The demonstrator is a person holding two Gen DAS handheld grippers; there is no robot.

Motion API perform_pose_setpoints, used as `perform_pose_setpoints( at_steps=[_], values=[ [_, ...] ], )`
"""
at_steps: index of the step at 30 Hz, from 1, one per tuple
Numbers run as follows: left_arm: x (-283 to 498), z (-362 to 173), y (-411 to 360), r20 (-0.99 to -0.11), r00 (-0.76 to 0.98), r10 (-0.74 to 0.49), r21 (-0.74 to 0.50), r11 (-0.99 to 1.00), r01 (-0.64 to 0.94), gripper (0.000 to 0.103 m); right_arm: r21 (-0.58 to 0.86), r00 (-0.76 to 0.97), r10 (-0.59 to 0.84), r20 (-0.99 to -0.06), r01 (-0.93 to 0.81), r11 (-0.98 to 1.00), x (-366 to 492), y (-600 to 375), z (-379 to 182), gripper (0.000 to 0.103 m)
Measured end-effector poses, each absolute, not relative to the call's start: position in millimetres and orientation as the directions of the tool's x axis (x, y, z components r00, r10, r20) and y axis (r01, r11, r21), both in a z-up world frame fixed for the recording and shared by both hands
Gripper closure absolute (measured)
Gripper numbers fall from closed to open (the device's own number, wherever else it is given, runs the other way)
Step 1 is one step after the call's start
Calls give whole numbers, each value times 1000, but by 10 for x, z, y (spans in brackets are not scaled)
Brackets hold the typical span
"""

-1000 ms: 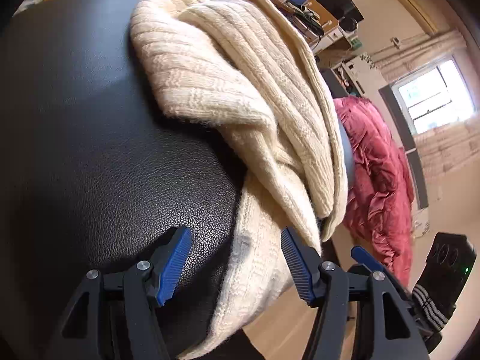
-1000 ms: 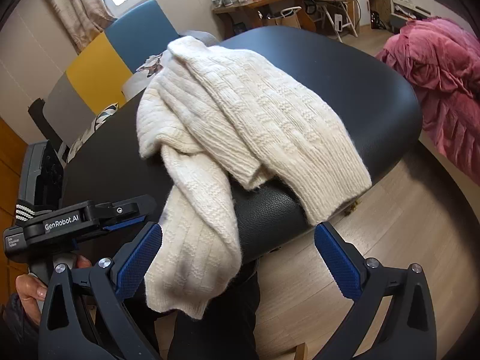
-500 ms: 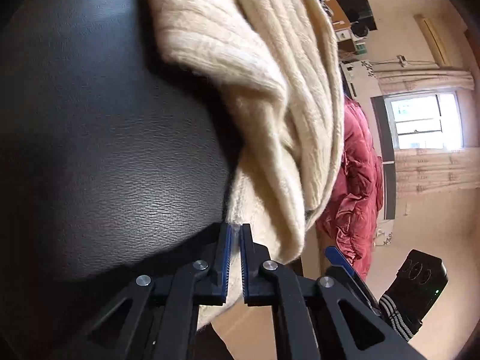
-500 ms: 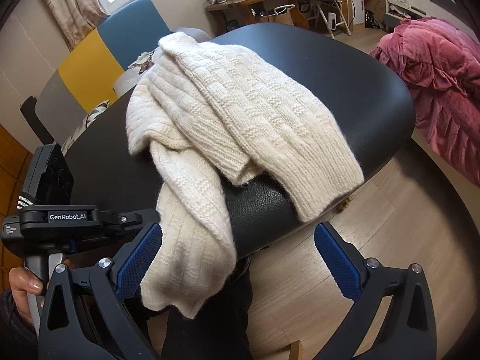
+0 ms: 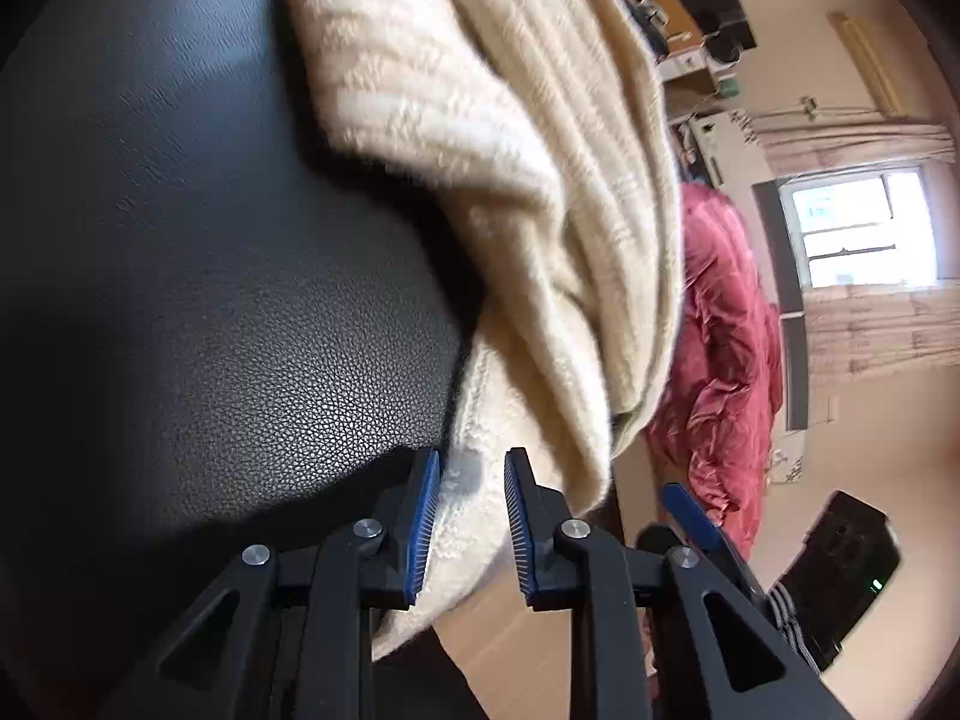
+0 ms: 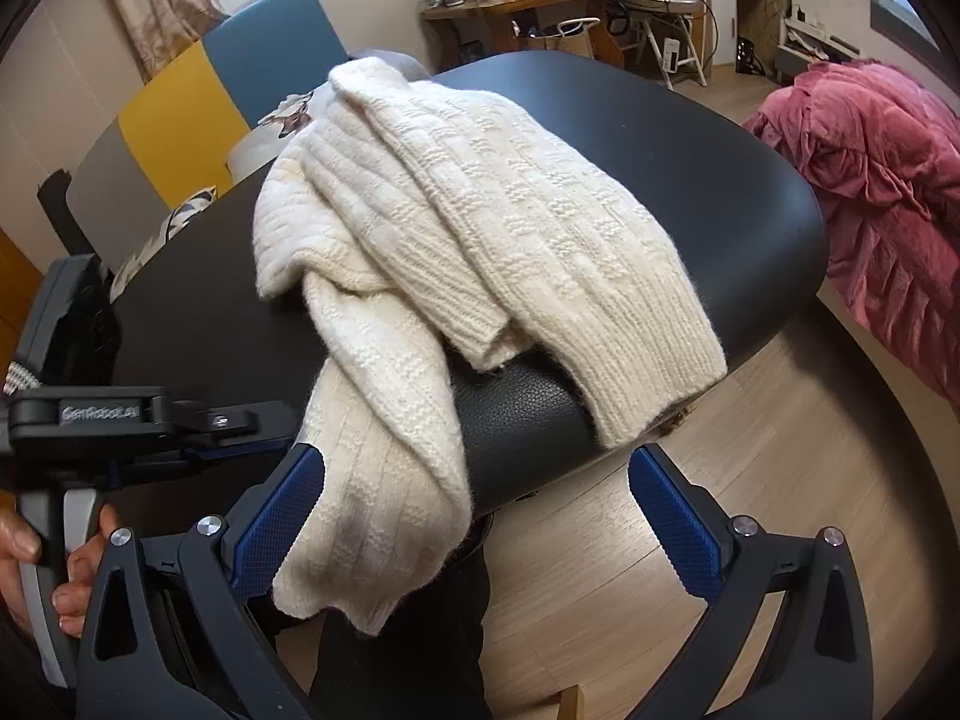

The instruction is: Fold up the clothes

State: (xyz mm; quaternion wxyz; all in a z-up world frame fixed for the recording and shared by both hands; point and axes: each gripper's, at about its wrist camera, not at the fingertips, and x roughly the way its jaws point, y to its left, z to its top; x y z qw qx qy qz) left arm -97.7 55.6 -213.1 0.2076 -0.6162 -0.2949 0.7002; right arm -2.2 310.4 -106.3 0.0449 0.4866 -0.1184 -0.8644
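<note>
A cream knitted sweater (image 6: 480, 210) lies bunched on a black padded table (image 6: 690, 180). One sleeve (image 6: 384, 480) hangs over the near edge. In the left wrist view my left gripper (image 5: 468, 480) is at that edge, with the sleeve (image 5: 474, 492) between its blue pads. Its jaws are opening and the pads stand apart from the knit. In the right wrist view my right gripper (image 6: 477, 516) hangs open wide below the table edge. The sleeve brushes its left finger (image 6: 282, 516) and nothing is gripped. The left gripper's body (image 6: 120, 414) reaches in from the left, its tips hidden behind the sleeve.
A pink quilt (image 6: 870, 180) is heaped to the right of the table. Yellow and blue chair backs (image 6: 180, 96) stand behind the table, and a cluttered desk (image 6: 522, 6) is at the far wall. Wooden floor (image 6: 780, 450) shows below. A person's hand (image 6: 78, 570) holds the left gripper's handle.
The left jaws went from wide open to shut on the sleeve's edge, and have now parted again with the sleeve between them. The right gripper has stayed put.
</note>
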Motion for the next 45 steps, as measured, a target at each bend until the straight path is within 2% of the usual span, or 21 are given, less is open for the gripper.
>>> perform_pose_setpoints(
  at_steps=[8, 10, 11, 12, 13, 20, 24, 27, 30, 33, 35, 37, 41, 45],
  values=[
    [-989, -2177, 549, -691, -166, 703, -722, -680, 126, 80, 223, -529, -178, -830, -22, -975, -19, 3070, -1035, 0],
    [-985, -2193, 550, -683, -179, 708, -730, -670, 133, 84, 224, -524, -177, -833, -27, -974, -22, 3082, -1052, 0],
    [-968, -2196, 572, -693, -188, 696, -719, -684, 119, 86, 223, -525, -176, -833, -28, -974, -22, 3084, -1055, 0],
    [-922, -2169, 596, -715, -202, 670, -694, -714, 93, 97, 222, -526, -174, -832, -29, -975, -22, 3086, -1059, 0],
    [-892, -2144, 615, -731, -217, 646, -672, -737, 70, 99, 220, -526, -172, -833, -30, -975, -23, 3088, -1063, 0],
    [-641, -1800, 218, -716, -395, 575, -644, -763, 56, 100, 176, -524, -137, -841, -26, -984, -49, 3069, -1081, 0],
    [-370, -1345, -373, -675, -565, 474, -599, -799, 46, 100, 126, -543, -113, -832, 13, -992, -157, 2968, -975, 0],
    [-273, -1117, -728, -682, -617, 392, -535, -843, 55, 103, 116, -567, -121, -814, 45, -992, -296, 2836, -859, 0],
    [-257, -1135, -1116, -736, -611, 291, -447, -887, 115, 103, 124, -555, -136, -821, 58, -991, -441, 2710, -845, 0],
    [-207, -1166, -1327, -733, -622, 274, -455, -878, 150, 99, 148, -546, -168, -821, 81, -986, -508, 2601, -826, 0],
    [-278, -1141, -1266, -743, -622, 246, -407, -904, 129, 95, 125, -537, -170, -826, 120, -985, -541, 2485, -818, 0],
    [-372, -1133, -1221, -747, -618, 245, -361, -930, 68, 88, 71, -536, -144, -832, 154, -985, -614, 2344, -779, 0],
    [-575, -1209, -1093, -764, -584, 273, -274, -958, -89, 84, 35, -555, -148, -818, 208, -977, -754, 2214, -642, 0],
    [-690, -1352, -915, -788, -542, 292, -187, -952, -241, 83, -29, -531, -94, -842, 219, -975, -931, 2163, -733, 0]
  ],
)
